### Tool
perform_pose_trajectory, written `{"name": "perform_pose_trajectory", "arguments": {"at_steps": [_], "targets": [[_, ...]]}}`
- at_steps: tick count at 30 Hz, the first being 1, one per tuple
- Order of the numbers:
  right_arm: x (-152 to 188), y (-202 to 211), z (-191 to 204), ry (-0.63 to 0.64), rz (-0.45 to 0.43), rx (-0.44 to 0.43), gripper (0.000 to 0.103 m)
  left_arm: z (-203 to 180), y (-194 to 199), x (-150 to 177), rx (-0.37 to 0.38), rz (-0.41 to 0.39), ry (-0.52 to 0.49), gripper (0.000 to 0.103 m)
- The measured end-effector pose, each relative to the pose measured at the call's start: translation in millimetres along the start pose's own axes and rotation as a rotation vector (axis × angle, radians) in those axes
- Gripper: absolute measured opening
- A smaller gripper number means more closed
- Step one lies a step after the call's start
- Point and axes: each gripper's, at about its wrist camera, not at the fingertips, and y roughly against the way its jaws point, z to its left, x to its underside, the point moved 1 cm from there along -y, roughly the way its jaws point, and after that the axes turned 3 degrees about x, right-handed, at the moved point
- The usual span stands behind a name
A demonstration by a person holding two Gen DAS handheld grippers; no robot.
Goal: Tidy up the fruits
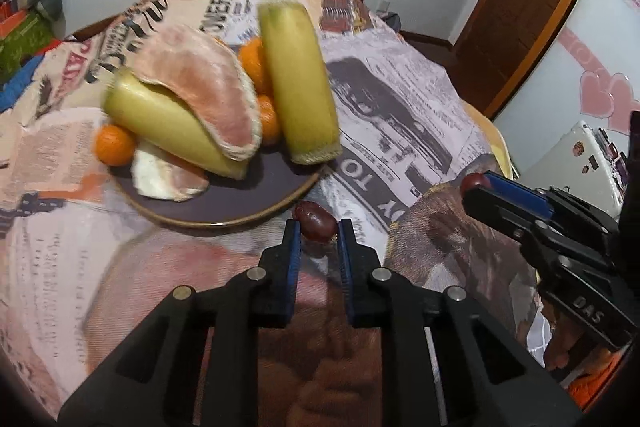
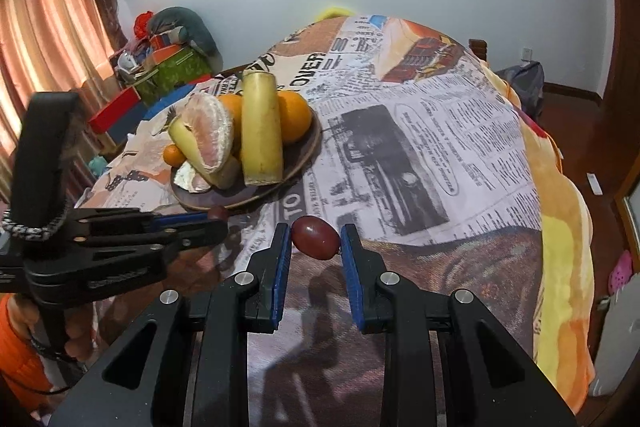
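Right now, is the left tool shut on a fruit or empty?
Shut on a fruit: the left tool pinches a small dark red fruit between its blue pads, near the plate.

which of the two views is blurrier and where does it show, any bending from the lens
Left wrist view is blurrier: the fruit on the plate is smeared, most on the upright yellow piece. Right wrist view is sharper: the red fruit in the right gripper is crisp and throws a shadow on the cloth. Both views bend at the edges, curving the door frame and curtain.
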Motion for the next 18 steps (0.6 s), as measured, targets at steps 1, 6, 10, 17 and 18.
{"name": "perform_pose_trajectory", "arguments": {"at_steps": [1, 6, 10, 17, 18], "targets": [[-1.4, -1.1, 3.2, 0.006, 0.000, -0.002, 0.024, 2.3, 3.6, -0.4, -0.005, -0.008, -0.001, 0.018], [-8.7, -9.6, 21.5, 0.035, 0.002, -0.020, 0.024, 27.5, 22.0, -0.8, -0.040, -0.036, 0.011, 0.018], [-16.0, -22.1, 39.4, 0.066, 0.008, -0.040, 0.024, 47.0, 25.1, -1.9, -0.055, -0.040, 0.029, 0.018], [-25.4, -48.8, 61.7, 0.112, 0.039, -0.068, 0.024, 63.3, 15.3, -7.0, -0.059, -0.034, 0.024, 0.018], [-26.3, -51.7, 64.5, 0.117, 0.043, -0.070, 0.024, 64.0, 13.6, -7.2, -0.056, -0.032, 0.023, 0.018]]}}
